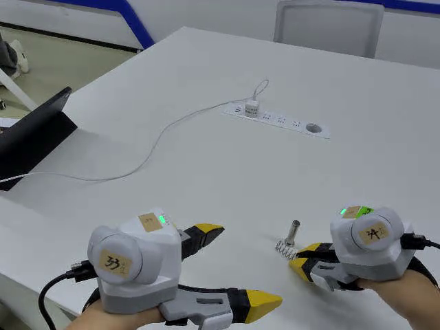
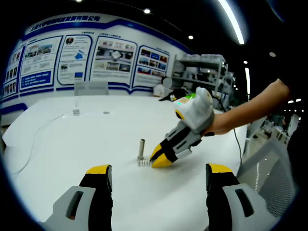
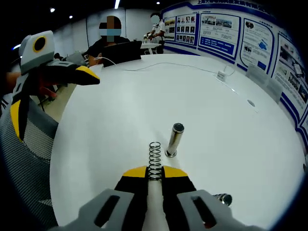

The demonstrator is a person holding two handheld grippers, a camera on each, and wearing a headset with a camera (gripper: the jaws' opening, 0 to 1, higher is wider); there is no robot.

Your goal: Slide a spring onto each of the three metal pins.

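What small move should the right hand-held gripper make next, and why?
Probably lift and tip the spring so its free end comes over the top of the pin. The right hand-held gripper is shut on the spring's near end, the spring reaches low beside the upright, bare pin, and the left hand-held gripper is open and apart from them.

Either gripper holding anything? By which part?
Right gripper pinches the spring by its near end. Left gripper is open, holding nothing.
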